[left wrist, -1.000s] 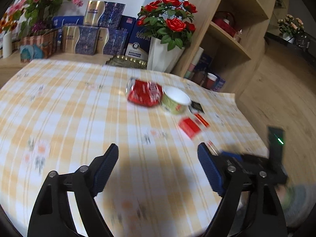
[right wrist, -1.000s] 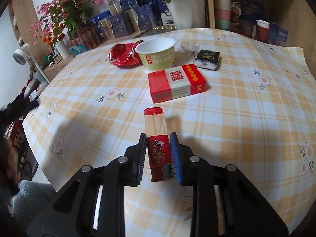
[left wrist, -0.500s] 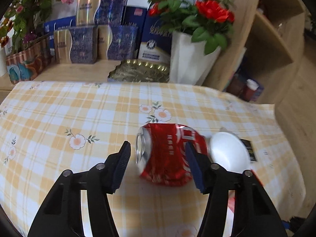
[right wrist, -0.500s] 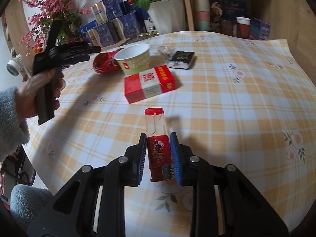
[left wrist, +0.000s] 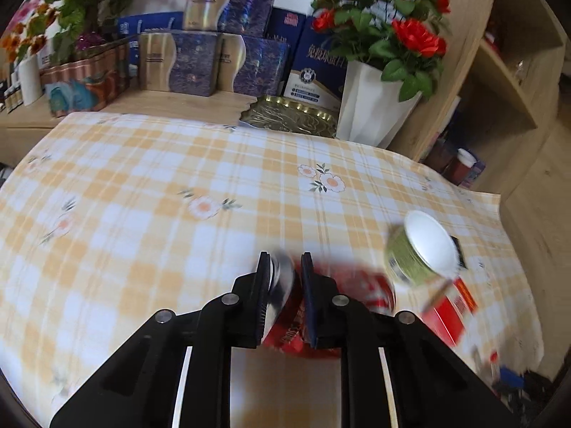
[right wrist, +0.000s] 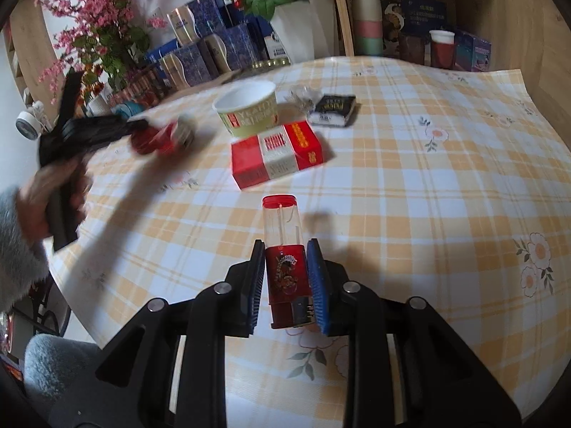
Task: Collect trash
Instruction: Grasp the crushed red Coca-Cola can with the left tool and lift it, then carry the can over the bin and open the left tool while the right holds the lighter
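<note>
My left gripper (left wrist: 283, 267) is closing on the crushed red can (left wrist: 285, 285), its silver end pinched between my pads (the picture is blurred). My right gripper (right wrist: 285, 260) stays clenched on the red lighter (right wrist: 285, 271); the red box (right wrist: 276, 153) lies ahead, the green paper bowl (right wrist: 249, 114) beyond it.

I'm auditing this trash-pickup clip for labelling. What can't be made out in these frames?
- Crushed red can, left wrist view: motion blur and the closing left gripper hide most of it.
- Black packet, left wrist view: behind the green paper bowl.
- Clear wrapper, right wrist view: too small to identify.
</note>
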`<state>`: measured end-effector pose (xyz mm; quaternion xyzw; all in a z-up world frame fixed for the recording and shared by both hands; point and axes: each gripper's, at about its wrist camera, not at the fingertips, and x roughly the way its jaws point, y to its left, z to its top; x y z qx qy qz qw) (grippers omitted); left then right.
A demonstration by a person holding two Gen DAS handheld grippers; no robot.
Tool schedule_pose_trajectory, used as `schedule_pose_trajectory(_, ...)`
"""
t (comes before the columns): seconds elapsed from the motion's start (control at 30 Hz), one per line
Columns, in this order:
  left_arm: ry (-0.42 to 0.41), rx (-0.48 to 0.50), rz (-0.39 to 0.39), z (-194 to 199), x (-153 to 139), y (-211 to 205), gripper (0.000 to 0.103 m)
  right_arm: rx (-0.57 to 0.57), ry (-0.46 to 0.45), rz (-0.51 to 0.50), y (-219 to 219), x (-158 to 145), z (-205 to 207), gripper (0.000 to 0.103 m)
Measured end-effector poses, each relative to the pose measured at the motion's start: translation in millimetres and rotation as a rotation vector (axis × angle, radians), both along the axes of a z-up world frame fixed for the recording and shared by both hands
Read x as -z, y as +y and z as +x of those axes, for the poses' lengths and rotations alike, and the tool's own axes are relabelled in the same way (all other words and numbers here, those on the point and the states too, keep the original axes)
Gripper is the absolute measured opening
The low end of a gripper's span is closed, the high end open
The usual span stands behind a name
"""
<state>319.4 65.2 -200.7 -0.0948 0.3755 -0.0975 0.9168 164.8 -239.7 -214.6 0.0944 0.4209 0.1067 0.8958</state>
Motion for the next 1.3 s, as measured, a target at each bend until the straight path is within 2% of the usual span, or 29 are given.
schedule_pose_trajectory(0.1,-0.027,0.029,0.015,-36,-13,3,0.016,0.010,-0.024,0.007,2,-11,-6,0.027)
schedule_pose_trajectory(0.23,-0.020,0.096,0.022,-75,-22,-3,0.012,0.009,-0.033,0.012,10,-20,-22,0.027)
schedule_pose_trajectory(0.33,-0.033,0.144,0.017,-104,-30,-12,0.003,0.002,-0.050,0.007,15,-29,-38,0.027)
schedule_pose_trajectory(0.43,-0.019,0.202,-0.001,-125,-32,-27,0.002,0.005,-0.060,0.008,16,-36,-52,0.027)
schedule_pose_trajectory(0.53,-0.038,0.252,0.038,-141,-30,-43,0.002,0.013,-0.065,0.004,14,-40,-63,0.027)
schedule_pose_trajectory(0.67,-0.013,0.273,0.031,-149,-28,-53,0.002,0.021,-0.069,0.014,11,-43,-77,0.027)
schedule_pose_trajectory(0.73,-0.014,0.290,0.065,-152,-29,-60,0.003,0.022,-0.073,0.015,9,-44,-82,0.027)
schedule_pose_trajectory(0.77,-0.023,0.296,0.107,-154,-29,-65,0.004,0.024,-0.073,0.016,7,-44,-83,0.027)
schedule_pose_trajectory(0.83,-0.028,0.289,0.166,-153,-28,-70,0.011,0.036,-0.067,0.026,3,-43,-84,0.027)
schedule_pose_trajectory(0.93,-0.026,0.281,0.192,-149,-26,-72,0.018,0.048,-0.063,0.034,-2,-42,-83,0.027)
schedule_pose_trajectory(1.03,-0.035,0.262,0.263,-145,-24,-72,0.028,0.053,-0.062,0.039,-3,-40,-83,0.027)
schedule_pose_trajectory(1.1,-0.040,0.260,0.294,-142,-22,-69,0.030,0.055,-0.060,0.044,-3,-38,-82,0.027)
schedule_pose_trajectory(1.17,-0.035,0.252,0.316,-137,-20,-64,0.039,0.058,-0.055,0.049,-4,-36,-81,0.027)
schedule_pose_trajectory(1.23,-0.025,0.232,0.342,-131,-15,-58,0.040,0.059,-0.049,0.052,-4,-34,-79,0.027)
schedule_pose_trajectory(1.27,-0.021,0.220,0.366,-128,-13,-55,0.027,0.058,-0.046,0.051,-4,-32,-78,0.027)
schedule_pose_trajectory(1.3,-0.024,0.208,0.393,-125,-11,-52,0.021,0.059,-0.044,0.050,-4,-32,-77,0.027)
